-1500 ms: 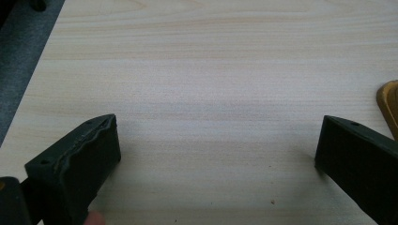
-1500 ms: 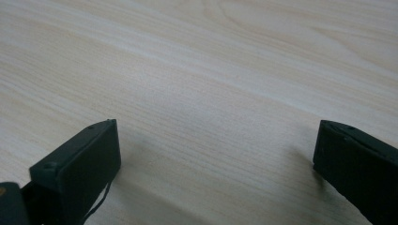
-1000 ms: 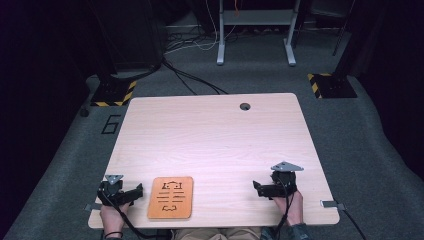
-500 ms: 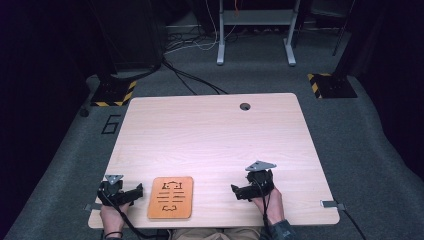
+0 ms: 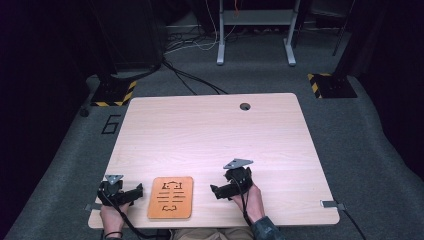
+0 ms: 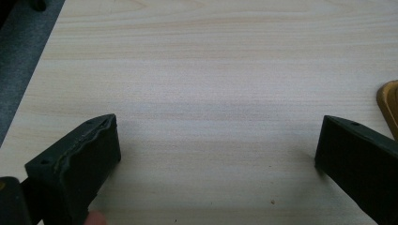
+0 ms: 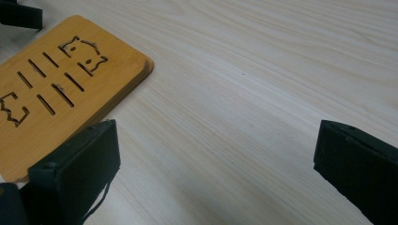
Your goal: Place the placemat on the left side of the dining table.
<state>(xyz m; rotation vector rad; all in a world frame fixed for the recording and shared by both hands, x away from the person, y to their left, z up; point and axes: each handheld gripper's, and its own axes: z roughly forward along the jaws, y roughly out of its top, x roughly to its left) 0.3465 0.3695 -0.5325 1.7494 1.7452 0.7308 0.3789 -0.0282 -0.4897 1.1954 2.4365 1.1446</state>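
A flat orange-brown wooden board with cut-out slots lies near the table's front edge. In the right gripper view the wooden board lies at the left, just ahead of the left jaw. My left gripper rests on the table just left of the board, jaws wide apart over bare wood. The left gripper is open, and the board's edge shows at the right. My right gripper sits just right of the board and points toward it. The right gripper is open and holds nothing.
The light wooden table has a round cable hole near its far edge. Around it is grey carpet with cables, a stand base with yellow-black tape at the left, another at the right, and desk legs behind.
My right gripper has moved left along the front of the table, from near the right edge to close beside the board. The left gripper and the board have stayed put.
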